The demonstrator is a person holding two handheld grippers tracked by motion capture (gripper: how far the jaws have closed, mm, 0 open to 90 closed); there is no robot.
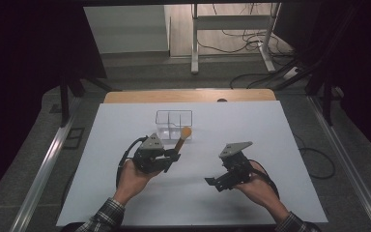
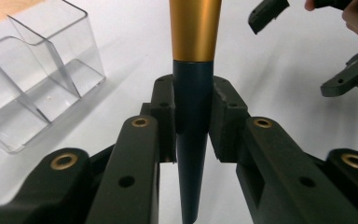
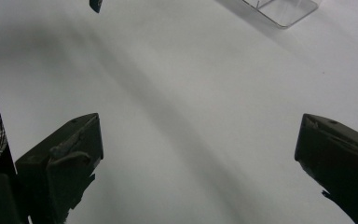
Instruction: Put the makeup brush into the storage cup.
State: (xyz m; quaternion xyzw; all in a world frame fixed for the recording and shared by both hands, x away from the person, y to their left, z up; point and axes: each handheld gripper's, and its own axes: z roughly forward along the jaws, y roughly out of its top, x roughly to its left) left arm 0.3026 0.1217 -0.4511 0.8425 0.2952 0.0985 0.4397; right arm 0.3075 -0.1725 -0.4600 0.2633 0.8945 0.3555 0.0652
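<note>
Your left gripper [image 2: 192, 122] is clamped tight on the dark blue, tapering handle of a brush with a gold metal collar [image 2: 194, 93]; both pads press the handle from either side. In the left gripper view the brush runs straight up out of the frame, so its head is cut off at the top edge, and the thin end of the handle is lost at the bottom edge. In the high view your left gripper [image 1: 173, 157] sits in your left hand [image 1: 134, 175], and the brush [image 1: 183, 137] slants up and away from it, its orange-looking tip just beside the near right corner of the clear plastic organiser box with dividers [image 1: 174, 124]; whether the tip touches the box wall you cannot tell from that height. The compartments of the box [image 2: 37, 79] look bare, though the clear walls make that hard to judge.

Your right gripper [image 3: 198, 154] stands wide apart with nothing between its jaws, just bare white table [image 3: 191, 93] beneath. In the high view it [image 1: 218, 182] rests in your right hand [image 1: 258, 186], well apart from the brush, pointing left. A corner of the box [image 3: 282, 9] is clipped by the top edge of the right gripper view.
</note>
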